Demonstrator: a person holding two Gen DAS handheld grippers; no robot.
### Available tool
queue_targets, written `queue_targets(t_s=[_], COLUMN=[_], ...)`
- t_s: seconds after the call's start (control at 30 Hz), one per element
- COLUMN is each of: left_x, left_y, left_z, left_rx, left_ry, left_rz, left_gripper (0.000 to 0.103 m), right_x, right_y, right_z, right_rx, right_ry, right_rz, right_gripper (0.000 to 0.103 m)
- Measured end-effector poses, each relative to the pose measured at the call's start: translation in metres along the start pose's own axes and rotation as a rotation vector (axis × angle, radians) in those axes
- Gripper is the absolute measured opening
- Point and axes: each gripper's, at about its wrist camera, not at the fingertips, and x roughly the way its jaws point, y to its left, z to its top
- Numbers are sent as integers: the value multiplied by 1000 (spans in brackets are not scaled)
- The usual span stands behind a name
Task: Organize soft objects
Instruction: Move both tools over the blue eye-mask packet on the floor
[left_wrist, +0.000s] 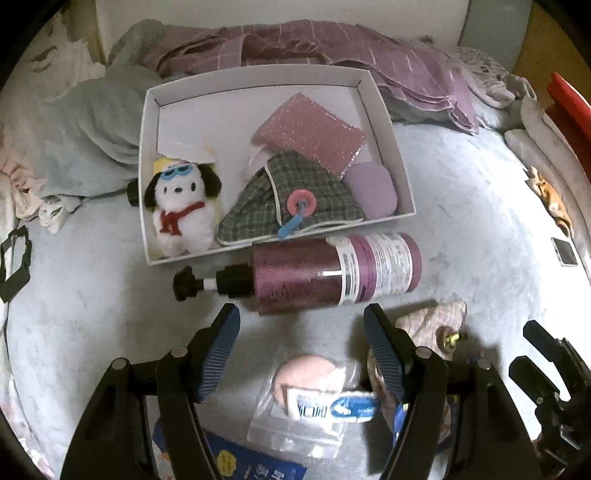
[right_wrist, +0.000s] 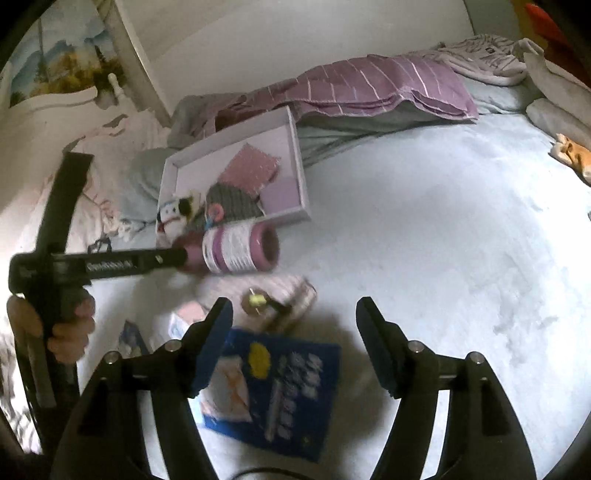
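Pale blue bedspread (right_wrist: 424, 240), rumpled purple blanket (left_wrist: 332, 48) along far edge. White box (left_wrist: 384, 110) holds plush dog (left_wrist: 181, 206), plaid cloth (left_wrist: 295, 195), pink sponge (left_wrist: 310, 133). Purple pump bottle (left_wrist: 332, 273) lies just beside its near wall. Left gripper (left_wrist: 301, 339) agape over bagged pink puff (left_wrist: 306, 380); right gripper (right_wrist: 295, 332) agape, empty, above blue packet (right_wrist: 288, 391). Wide bare bedspread to right

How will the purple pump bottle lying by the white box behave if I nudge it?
The purple pump bottle lies on its side on the soft bedcover, so it probably rolls, though the plush surface may slow it. Its round, smooth-looking body could slip between pads. Its pump head sticks out and might snag.
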Motion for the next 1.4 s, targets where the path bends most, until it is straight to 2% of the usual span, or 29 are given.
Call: queue_targets(t_s=[0.1,0.3,0.37,0.47,0.67,0.93,1.07,1.2,1.27,1.4], left_x=[-5,-15,-20,-27,-45,-48,-51,-47,-46,-45], left_y=[4,25,32,44,65,97,112,122,124,119], left_z=[-20,-69,-84,-103,-138,-169,-185,-197,-202,-208], left_rx=[14,-58,-86,-133,-208,-341,-397,-434,-434,-368], left_ry=[-21,-87,-118,-149,-207,-188,-186,-159,-156,-158], left_rz=[1,51,74,87,157,175,197,188,185,240], left_gripper=[70,70,70,70,70,70,70,70,70,70], right_x=[-8,-22,-18,-7,8,36,55,79,87,99], right_y=[-10,-12,-9,3,45,109,127,147,155,171], right_z=[-10,-21,-26,-35,-42,-46,-50,-59,-59,-56], right_rx=[-5,-90,-92,-94,-155,-334,-387,-459,-472,-528], right_ry=[23,96,109,125,105,152,228,323,346,370], right_rz=[24,61,84,118,204,273,332,376,398,446], right_gripper=[70,71,75,77,78,78,78,78,78,81])
